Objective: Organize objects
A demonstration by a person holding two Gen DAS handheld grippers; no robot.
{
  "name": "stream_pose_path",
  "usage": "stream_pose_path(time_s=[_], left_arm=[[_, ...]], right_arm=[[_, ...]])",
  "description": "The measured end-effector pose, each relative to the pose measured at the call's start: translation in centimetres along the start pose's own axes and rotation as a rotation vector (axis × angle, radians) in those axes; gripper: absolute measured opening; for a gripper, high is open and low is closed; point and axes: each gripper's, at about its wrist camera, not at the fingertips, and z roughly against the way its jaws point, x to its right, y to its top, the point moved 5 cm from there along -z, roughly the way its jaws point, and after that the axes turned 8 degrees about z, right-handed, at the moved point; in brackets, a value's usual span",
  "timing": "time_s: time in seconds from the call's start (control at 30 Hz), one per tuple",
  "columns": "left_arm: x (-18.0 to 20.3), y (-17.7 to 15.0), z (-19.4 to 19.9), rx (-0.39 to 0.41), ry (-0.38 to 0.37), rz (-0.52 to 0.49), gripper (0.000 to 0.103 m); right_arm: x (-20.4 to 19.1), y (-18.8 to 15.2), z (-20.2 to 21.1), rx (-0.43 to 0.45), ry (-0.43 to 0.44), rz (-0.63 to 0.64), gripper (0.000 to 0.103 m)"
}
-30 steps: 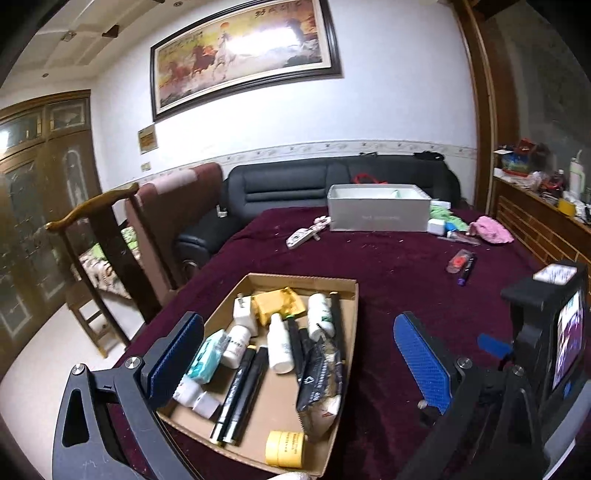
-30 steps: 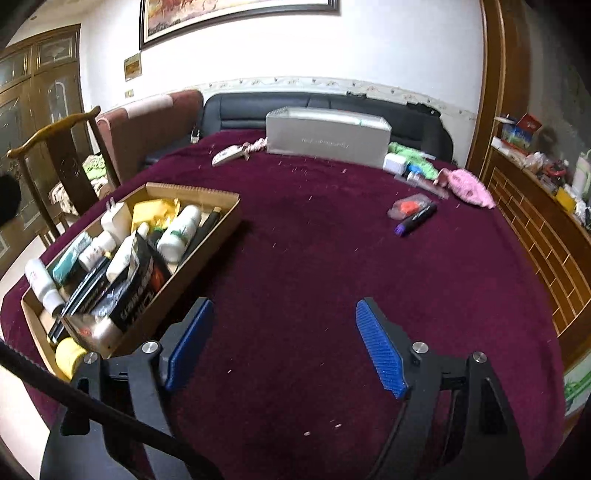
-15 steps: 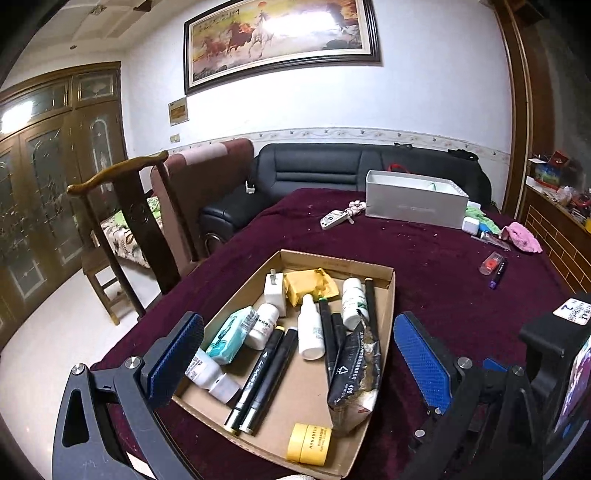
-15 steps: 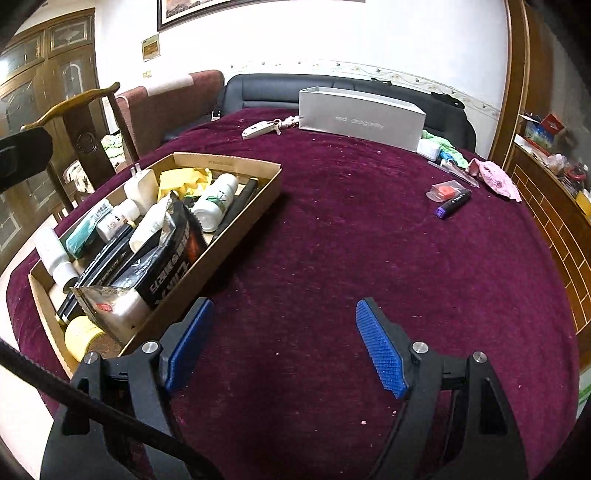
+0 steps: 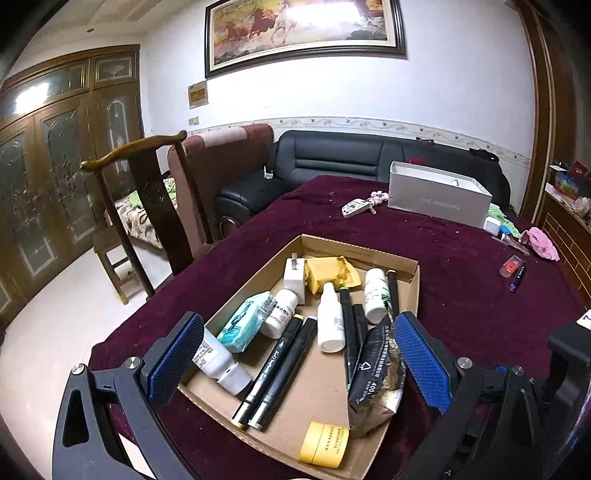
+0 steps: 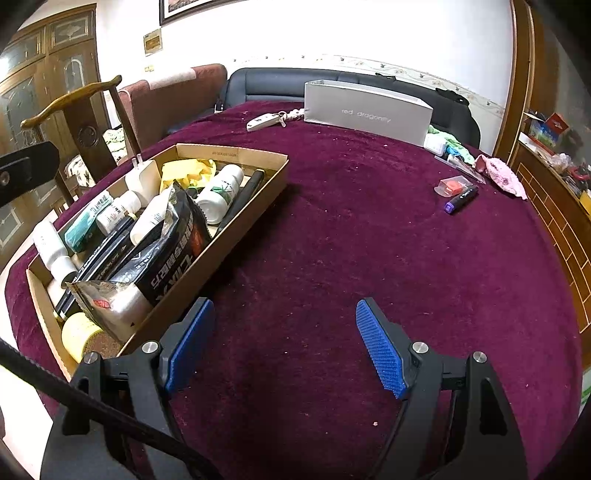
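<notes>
Left gripper [image 5: 295, 354] has descended closer over the cardboard box [image 5: 413, 291]; jaws spread, empty. Right gripper [image 6: 284, 347] jaws remain spread above the tabletop [image 6: 369, 240].

A dark maroon velvet-covered table [image 6: 332, 240] carries a shallow open cardboard tray [image 6: 207, 258] left of the fingers – beyond them a long grey box [image 6: 369, 114], a purple-capped marker [image 6: 461, 199].

The room was evenly and fairly brightly lit from overhead, and glare washed out the top of the framed painting [image 5: 306, 31] and a cabinet door [image 5: 31, 92] in my left view. Both views were sharp, with soft shadows beside the cardboard box [image 6: 258, 218]. Fisheye distortion bowed the walls, and the corners went black.
</notes>
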Motion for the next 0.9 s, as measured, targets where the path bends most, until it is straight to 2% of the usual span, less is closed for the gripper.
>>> stream_pose_path(time_s=[0.9], left_arm=[[-1.0, -0.4, -1.0, -0.021, 0.019, 0.026, 0.101]], right_arm=[[-1.6, -0.3, -0.4, -0.016, 0.011, 0.039, 0.08]])
